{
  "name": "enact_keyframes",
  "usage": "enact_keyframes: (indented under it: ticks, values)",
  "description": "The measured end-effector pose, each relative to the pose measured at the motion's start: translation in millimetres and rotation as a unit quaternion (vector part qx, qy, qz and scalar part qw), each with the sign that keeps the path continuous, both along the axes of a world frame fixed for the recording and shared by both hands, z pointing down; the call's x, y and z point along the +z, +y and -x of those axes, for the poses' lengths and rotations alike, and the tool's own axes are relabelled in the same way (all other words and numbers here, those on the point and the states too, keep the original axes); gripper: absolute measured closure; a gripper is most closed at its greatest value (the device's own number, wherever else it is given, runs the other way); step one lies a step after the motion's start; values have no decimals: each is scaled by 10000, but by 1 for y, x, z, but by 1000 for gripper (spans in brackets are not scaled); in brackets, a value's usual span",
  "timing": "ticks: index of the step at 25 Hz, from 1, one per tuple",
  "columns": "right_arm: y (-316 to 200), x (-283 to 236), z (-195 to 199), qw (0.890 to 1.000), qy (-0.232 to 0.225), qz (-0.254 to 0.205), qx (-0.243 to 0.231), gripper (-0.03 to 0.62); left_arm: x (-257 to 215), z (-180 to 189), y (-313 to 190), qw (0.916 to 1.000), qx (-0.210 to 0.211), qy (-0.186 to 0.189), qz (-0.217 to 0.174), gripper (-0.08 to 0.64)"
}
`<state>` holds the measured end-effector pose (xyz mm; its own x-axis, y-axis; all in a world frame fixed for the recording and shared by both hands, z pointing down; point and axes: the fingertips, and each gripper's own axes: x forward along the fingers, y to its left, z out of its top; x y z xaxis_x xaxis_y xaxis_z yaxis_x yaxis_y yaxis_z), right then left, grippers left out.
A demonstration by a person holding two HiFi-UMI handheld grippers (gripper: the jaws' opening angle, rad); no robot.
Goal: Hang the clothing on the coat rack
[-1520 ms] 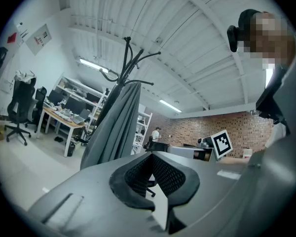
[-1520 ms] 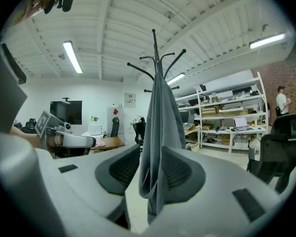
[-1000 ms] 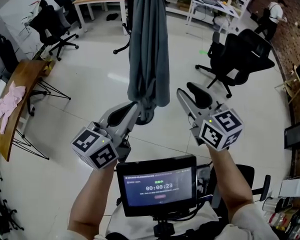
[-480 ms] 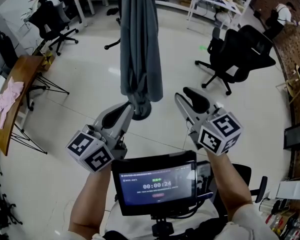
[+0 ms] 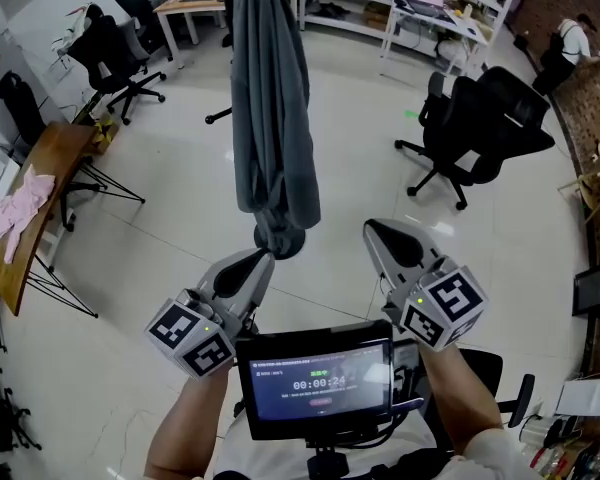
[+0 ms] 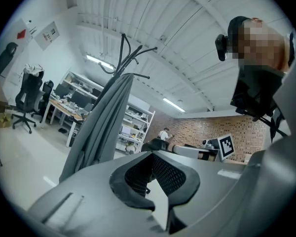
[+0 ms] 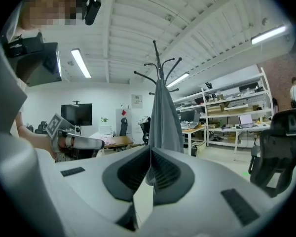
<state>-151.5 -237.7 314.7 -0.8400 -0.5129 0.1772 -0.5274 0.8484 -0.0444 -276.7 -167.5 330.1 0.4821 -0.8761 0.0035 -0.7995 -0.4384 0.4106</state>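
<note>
A long grey garment [image 5: 270, 118] hangs from the black coat rack [image 6: 126, 48], its bunched lower end [image 5: 280, 236] hanging over the floor. My left gripper [image 5: 255, 260] sits just below and left of that end, shut with nothing between its fingers. In the left gripper view the garment [image 6: 101, 127] hangs to the left of the jaws, apart from them. My right gripper [image 5: 380, 230] is off to the right of the garment, shut and empty. In the right gripper view the garment [image 7: 163, 117] and the rack [image 7: 158, 65] stand straight ahead beyond the jaws.
Black office chairs [image 5: 480, 133] stand at the right and at the back left [image 5: 110, 53]. A wooden table [image 5: 40, 183] with a pink cloth [image 5: 15, 208] is at the left. Desks and shelves [image 5: 430, 8] line the back. A person [image 5: 575, 38] is at the far right. A screen [image 5: 320, 383] sits at my chest.
Both grippers have drawn back and down from the garment's lower end, which now hangs free. The right gripper's jaws have come together.
</note>
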Motion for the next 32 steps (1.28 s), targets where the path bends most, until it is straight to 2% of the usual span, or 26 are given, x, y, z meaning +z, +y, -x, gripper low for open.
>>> enact_keyframes:
  ticks: [6, 15, 32]
  values:
    - [-1, -3, -7, 9998, -110, 92, -140, 592, 7, -7, 3, 9999, -75, -8, 82, 560]
    - [2, -6, -4, 9992, 21, 83, -384, 591, 7, -21, 5, 9998, -66, -103, 166, 560]
    - [2, 2, -22, 9989, 116, 120, -447, 591, 13, -45, 8, 9996, -33, -79, 285, 560]
